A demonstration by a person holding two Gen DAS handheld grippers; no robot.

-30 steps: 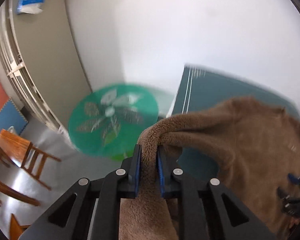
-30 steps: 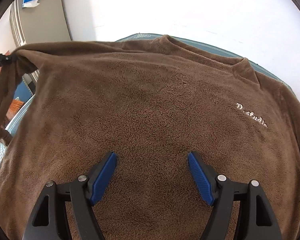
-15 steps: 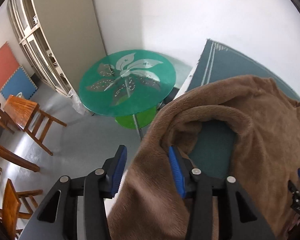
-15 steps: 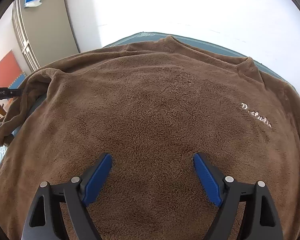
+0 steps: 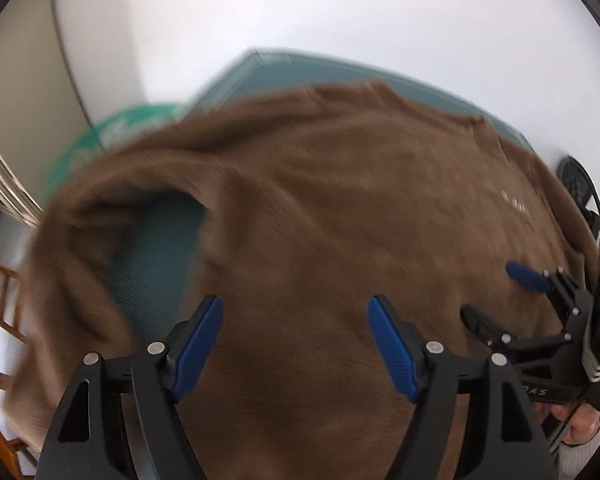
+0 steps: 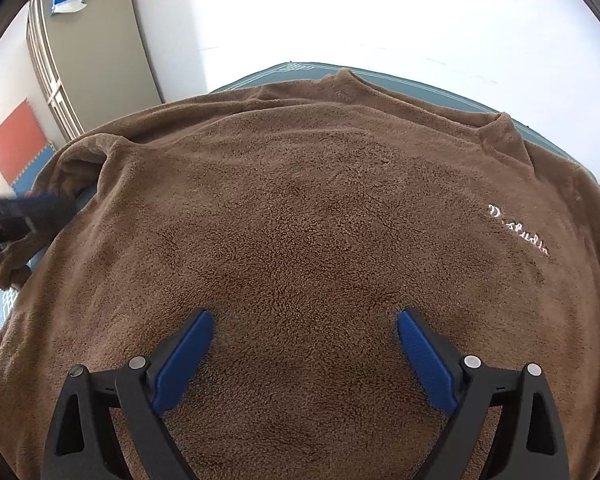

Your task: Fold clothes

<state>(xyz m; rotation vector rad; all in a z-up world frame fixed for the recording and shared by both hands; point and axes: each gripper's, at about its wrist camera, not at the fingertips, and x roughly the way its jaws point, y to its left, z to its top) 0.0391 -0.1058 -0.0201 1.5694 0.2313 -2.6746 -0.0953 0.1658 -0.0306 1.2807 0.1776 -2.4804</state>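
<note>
A brown fleece sweatshirt [image 6: 300,216] with white script on its chest lies spread front up on a teal table [image 6: 420,84]. Its left sleeve [image 6: 80,156] is folded in a loop near the table's left edge. My right gripper [image 6: 304,344] is open and empty just above the lower middle of the sweatshirt. My left gripper [image 5: 294,332] is open and empty over the sweatshirt [image 5: 340,208], right of the sleeve loop [image 5: 112,208]. The left wrist view is blurred. The right gripper also shows at the right of the left wrist view [image 5: 500,300].
A green round glass table [image 5: 112,136] stands beyond the table's left end. Wooden chairs [image 5: 0,300] stand on the floor at the left. A grey cabinet [image 6: 92,48] and a white wall are behind. A black fan [image 5: 578,184] is at the right.
My left gripper has let go of the sleeve, opened wide and swung right over the body of the sweatshirt. The sleeve now lies on the table. My right gripper has barely moved.
</note>
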